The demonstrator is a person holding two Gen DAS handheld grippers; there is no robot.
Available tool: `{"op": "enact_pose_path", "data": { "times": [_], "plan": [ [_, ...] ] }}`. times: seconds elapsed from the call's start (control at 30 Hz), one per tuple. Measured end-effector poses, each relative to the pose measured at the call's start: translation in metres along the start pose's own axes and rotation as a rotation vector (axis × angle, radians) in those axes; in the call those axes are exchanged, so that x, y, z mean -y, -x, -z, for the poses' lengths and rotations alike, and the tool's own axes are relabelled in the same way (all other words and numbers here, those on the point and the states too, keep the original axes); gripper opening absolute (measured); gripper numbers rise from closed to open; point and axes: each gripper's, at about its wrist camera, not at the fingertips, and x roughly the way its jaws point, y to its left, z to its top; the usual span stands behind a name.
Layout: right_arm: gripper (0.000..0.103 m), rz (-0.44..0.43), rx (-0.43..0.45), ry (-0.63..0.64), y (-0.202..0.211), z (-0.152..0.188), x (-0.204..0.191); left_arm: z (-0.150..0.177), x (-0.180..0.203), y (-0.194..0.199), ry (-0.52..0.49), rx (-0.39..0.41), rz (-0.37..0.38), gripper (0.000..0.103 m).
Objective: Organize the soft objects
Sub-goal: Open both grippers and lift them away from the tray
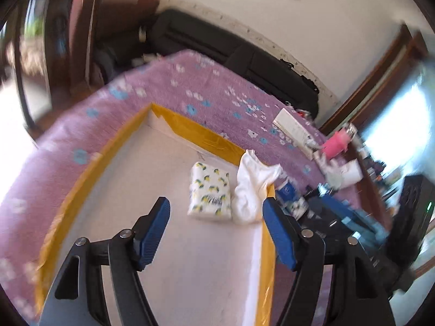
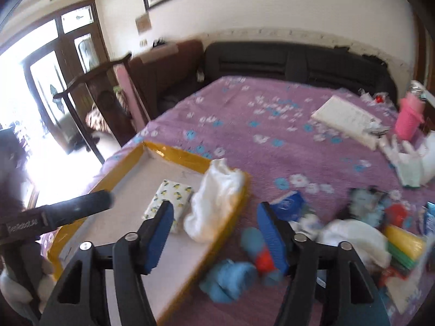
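A tray with a yellow rim (image 1: 190, 125) (image 2: 176, 154) and a white floor lies on the purple flowered bedspread (image 2: 244, 125). Inside it rests a lemon-print tissue pack (image 1: 210, 193) (image 2: 171, 198). A white cloth (image 1: 252, 184) (image 2: 217, 190) hangs over the tray's right rim beside the pack. My left gripper (image 1: 214, 203) hovers open over the tray floor, empty. My right gripper (image 2: 215, 206) is open and empty too, straddling the tray's right rim. Right of the tray, blurred, lie a blue plush toy (image 2: 231, 274), a blue packet (image 2: 288, 203) and another white cloth (image 2: 353, 236).
A pink cup (image 2: 409, 116), a white flat board (image 2: 348, 119) and pale gloves (image 2: 405, 160) sit at the bed's far right. Yellow and green items (image 2: 405, 241) lie at the right edge. A black headboard (image 2: 299, 62) backs the bed. The left tool's body (image 2: 68, 212) crosses the tray's left side.
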Motion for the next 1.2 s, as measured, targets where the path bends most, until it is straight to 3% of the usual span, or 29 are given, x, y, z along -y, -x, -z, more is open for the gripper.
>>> {"op": "enact_pose_path", "data": {
  "times": [0.1, 0.2, 0.3, 0.37, 0.5, 0.7, 0.87, 1.03, 1.2],
  "plan": [
    [0.08, 0.096, 0.1, -0.002, 0.038, 0.016, 0.02, 0.022, 0.016, 0.029, -0.058, 0.08, -0.076, 0.079],
    [0.082, 0.202, 0.196, -0.053, 0.069, 0.025, 0.042, 0.036, 0.027, 0.044, -0.062, 0.129, -0.109, 0.08],
    [0.097, 0.241, 0.316, -0.141, 0.1, 0.033, 0.064, 0.045, 0.042, 0.054, -0.099, 0.197, -0.192, 0.08],
    [0.098, 0.238, 0.365, -0.146, 0.108, 0.039, 0.073, 0.046, 0.051, 0.059, -0.122, 0.223, -0.233, 0.083],
    [0.098, 0.312, 0.301, -0.127, 0.107, 0.051, 0.092, 0.054, 0.064, 0.079, -0.127, 0.283, -0.253, 0.086],
    [0.098, 0.455, 0.335, -0.131, 0.118, 0.067, 0.12, 0.063, 0.083, 0.095, -0.126, 0.329, -0.318, 0.092],
    [0.1, 0.471, 0.322, -0.19, 0.121, 0.075, 0.15, 0.068, 0.1, 0.084, -0.147, 0.279, -0.274, 0.092],
    [0.1, 0.552, 0.344, -0.214, 0.118, 0.09, 0.171, 0.078, 0.124, 0.07, -0.21, 0.241, -0.257, 0.092],
    [0.1, 0.53, 0.318, -0.237, 0.114, 0.092, 0.179, 0.084, 0.139, 0.054, -0.243, 0.19, -0.2, 0.092]
  ]
}}
